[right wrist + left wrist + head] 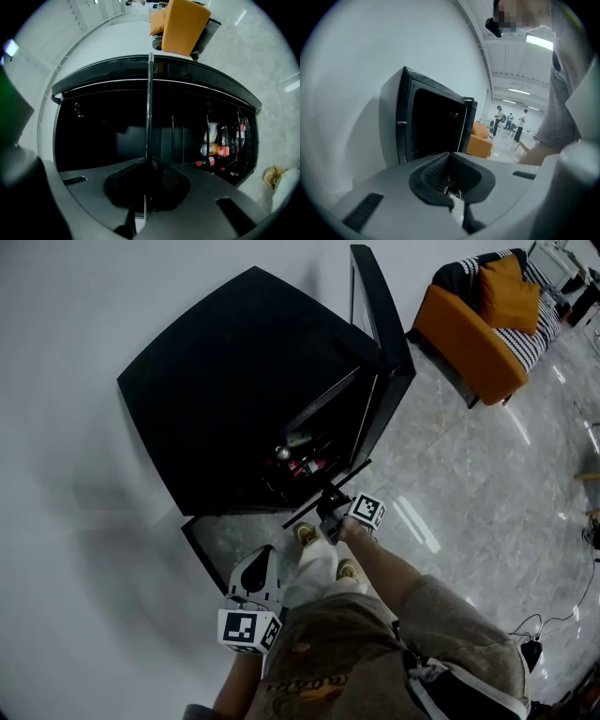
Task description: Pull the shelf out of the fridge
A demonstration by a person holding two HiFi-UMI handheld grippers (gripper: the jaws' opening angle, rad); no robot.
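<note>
Between right gripper [148, 165] jaws: shelf [149, 108] edge, pinched | left gripper [450, 183] jaws pressed together

The thin black shelf [330, 489] sticks out of the open front of the black box-shaped fridge [234, 381], its near edge in the right gripper [328, 509]. Bottles [298, 463] sit inside, behind it. An orange sofa [473, 334] stands right of the fridge.

Right gripper [146, 187] clamped, level, left gripper [452, 185] closed
</note>
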